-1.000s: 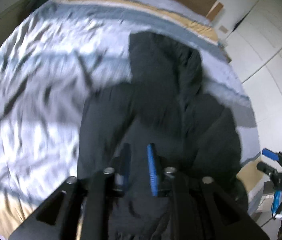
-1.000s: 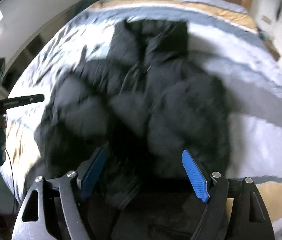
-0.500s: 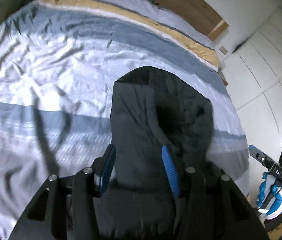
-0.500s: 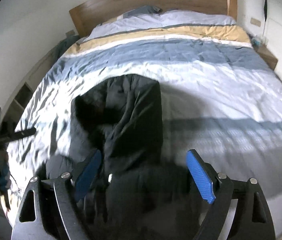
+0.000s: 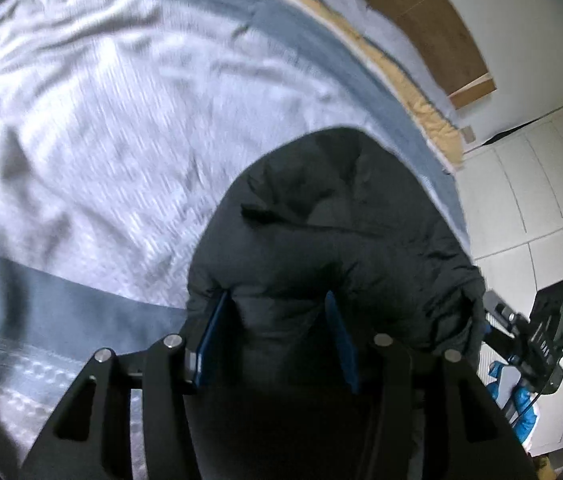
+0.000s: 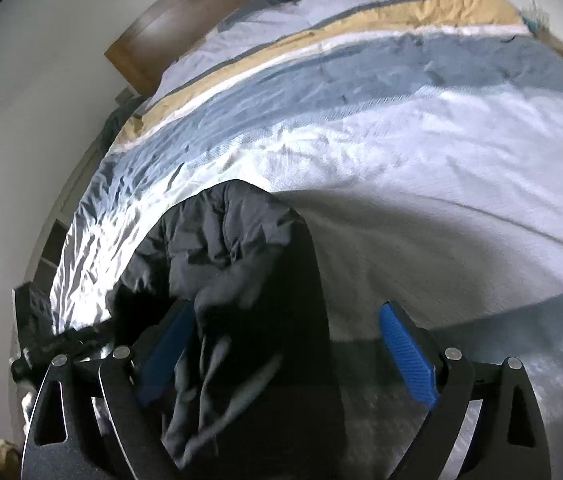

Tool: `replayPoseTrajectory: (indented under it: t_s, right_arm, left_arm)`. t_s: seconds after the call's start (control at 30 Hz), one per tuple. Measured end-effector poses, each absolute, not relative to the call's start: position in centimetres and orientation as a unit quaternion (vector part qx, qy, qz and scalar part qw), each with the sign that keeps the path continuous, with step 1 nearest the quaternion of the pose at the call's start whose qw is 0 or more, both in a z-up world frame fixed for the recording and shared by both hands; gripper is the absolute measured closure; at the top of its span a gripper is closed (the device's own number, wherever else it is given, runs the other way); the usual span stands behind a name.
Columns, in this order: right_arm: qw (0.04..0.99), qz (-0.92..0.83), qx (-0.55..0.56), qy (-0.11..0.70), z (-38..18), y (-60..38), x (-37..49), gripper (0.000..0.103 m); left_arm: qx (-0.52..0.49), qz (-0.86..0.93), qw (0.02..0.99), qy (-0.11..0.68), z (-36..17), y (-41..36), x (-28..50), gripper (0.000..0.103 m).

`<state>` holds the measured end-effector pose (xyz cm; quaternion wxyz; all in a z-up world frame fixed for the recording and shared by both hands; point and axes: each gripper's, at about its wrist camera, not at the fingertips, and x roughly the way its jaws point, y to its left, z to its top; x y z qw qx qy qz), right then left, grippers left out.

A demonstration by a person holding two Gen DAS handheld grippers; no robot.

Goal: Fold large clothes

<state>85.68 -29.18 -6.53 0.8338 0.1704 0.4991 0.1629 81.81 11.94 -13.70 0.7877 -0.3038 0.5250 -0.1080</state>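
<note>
A black puffer jacket [image 5: 333, 232] lies bunched on the striped bed cover [image 5: 101, 120], near the bed's near edge. My left gripper [image 5: 277, 340] is open, its blue pads on either side of a thick fold of the jacket. In the right wrist view the jacket [image 6: 225, 252] lies left of centre. My right gripper [image 6: 285, 352] is open wide; its left pad is by the jacket, its right pad over bare cover. The right gripper also shows at the far right of the left wrist view [image 5: 537, 336].
The bed cover [image 6: 401, 140] has white, blue-grey and tan stripes. A wooden headboard [image 6: 185, 20] stands at the far end. White cupboard doors [image 5: 541, 184] are to the right of the bed. A wall and shelves [image 6: 53, 248] are on the left.
Both grippers have moved down and closer to the jacket. The left gripper's pads have spread wider apart around the jacket's fold. The views have tilted.
</note>
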Motion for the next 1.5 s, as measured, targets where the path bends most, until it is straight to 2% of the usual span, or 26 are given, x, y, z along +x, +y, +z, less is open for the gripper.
replayPoseTrajectory:
  t_s: [0.13, 0.17, 0.2, 0.23, 0.27, 0.3, 0.37, 0.6, 0.73, 0.93, 1.17, 1.5]
  right_arm:
    - [0.818, 0.164, 0.177, 0.523, -8.4, -27.7, 87.5, 0.012]
    - [0.815, 0.165, 0.169, 0.529, -8.6, -27.1, 87.7, 0.024]
    - [0.813, 0.166, 0.161, 0.535, -8.7, -26.6, 87.9, 0.049]
    - [0.811, 0.165, 0.153, 0.540, -8.8, -26.2, 87.9, 0.057]
    - [0.812, 0.164, 0.144, 0.541, -8.6, -25.8, 87.7, 0.069]
    - [0.814, 0.165, 0.139, 0.540, -8.4, -25.7, 87.6, 0.077]
    - [0.819, 0.168, 0.132, 0.533, -7.4, -25.7, 86.8, 0.082]
    - [0.845, 0.194, 0.085, 0.492, -1.2, -26.2, 81.5, 0.084]
    - [0.855, 0.223, 0.059, 0.465, 2.9, -26.3, 76.3, 0.084]
    - [0.860, 0.244, 0.056, 0.444, 6.0, -27.4, 68.7, 0.084]
    - [0.853, 0.251, 0.079, 0.450, 5.7, -29.1, 60.8, 0.084]
    - [0.831, 0.216, 0.067, 0.509, -0.4, -31.3, 53.8, 0.082]
  left_arm:
    - [-0.317, -0.097, 0.782, 0.528, -14.8, 11.3, 82.1, 0.056]
    - [-0.311, -0.092, 0.783, 0.530, -14.8, 11.1, 82.2, 0.064]
    - [-0.303, -0.088, 0.785, 0.533, -14.8, 11.0, 82.3, 0.071]
    - [-0.295, -0.087, 0.786, 0.536, -14.6, 10.7, 82.3, 0.083]
    - [-0.287, -0.088, 0.788, 0.538, -14.3, 10.4, 82.2, 0.090]
    - [-0.273, -0.087, 0.793, 0.538, -14.0, 10.1, 81.9, 0.092]
    - [-0.254, -0.083, 0.800, 0.538, -13.3, 9.6, 81.5, 0.096]
    - [-0.271, -0.089, 0.818, 0.500, -8.6, 10.2, 76.4, 0.098]
    - [-0.282, -0.098, 0.826, 0.477, -4.9, 10.8, 71.6, 0.098]
    - [-0.282, -0.108, 0.831, 0.467, -1.1, 11.8, 63.5, 0.098]
    - [-0.278, -0.102, 0.821, 0.488, -1.3, 12.2, 54.5, 0.098]
    - [-0.267, -0.069, 0.793, 0.544, -6.6, 12.5, 46.2, 0.102]
